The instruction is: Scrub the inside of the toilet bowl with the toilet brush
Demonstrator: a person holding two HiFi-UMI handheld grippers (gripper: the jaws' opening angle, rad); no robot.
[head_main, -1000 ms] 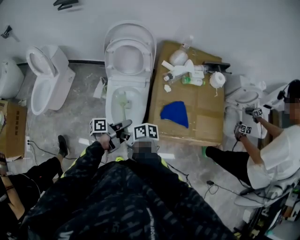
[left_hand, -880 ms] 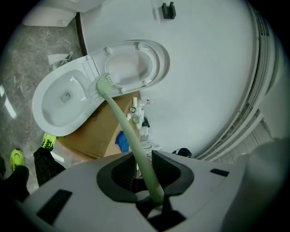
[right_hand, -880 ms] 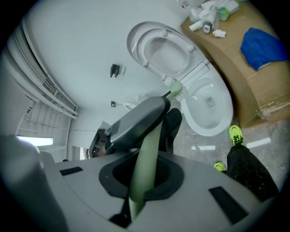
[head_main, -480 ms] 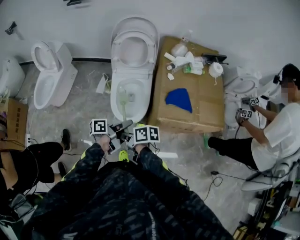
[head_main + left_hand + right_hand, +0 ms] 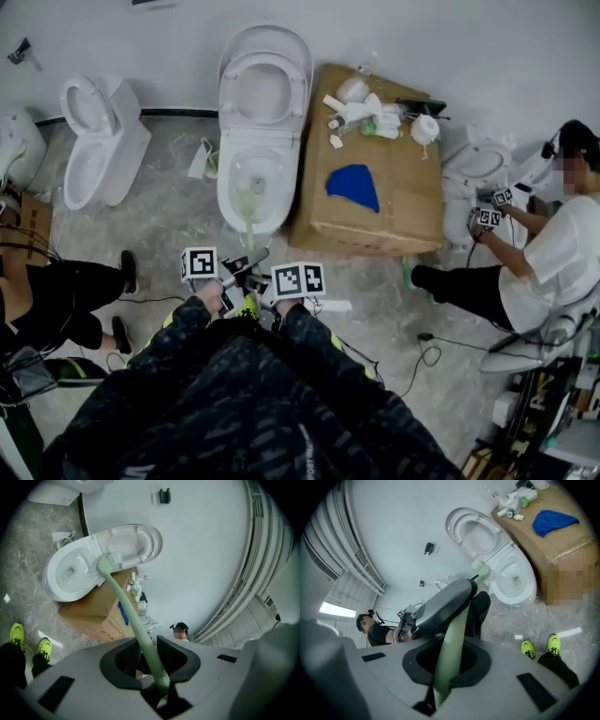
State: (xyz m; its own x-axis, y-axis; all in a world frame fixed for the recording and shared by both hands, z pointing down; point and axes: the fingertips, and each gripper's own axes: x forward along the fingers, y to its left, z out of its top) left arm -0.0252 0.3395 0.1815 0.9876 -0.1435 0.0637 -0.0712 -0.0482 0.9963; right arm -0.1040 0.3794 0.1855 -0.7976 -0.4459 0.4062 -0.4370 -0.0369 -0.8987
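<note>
While the toilet brush (image 5: 123, 607) is clamped by its handle in the jaws of the left gripper (image 5: 146, 657) and the right gripper (image 5: 447, 660), its head is seen at the toilet bowl (image 5: 223, 192), so the scrubbing is judged under way, not finished

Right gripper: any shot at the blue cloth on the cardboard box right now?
Probably not. The right gripper is shut on the toilet brush handle, so it has no free grip; the blue cloth lies uncovered on the cardboard box.
</note>
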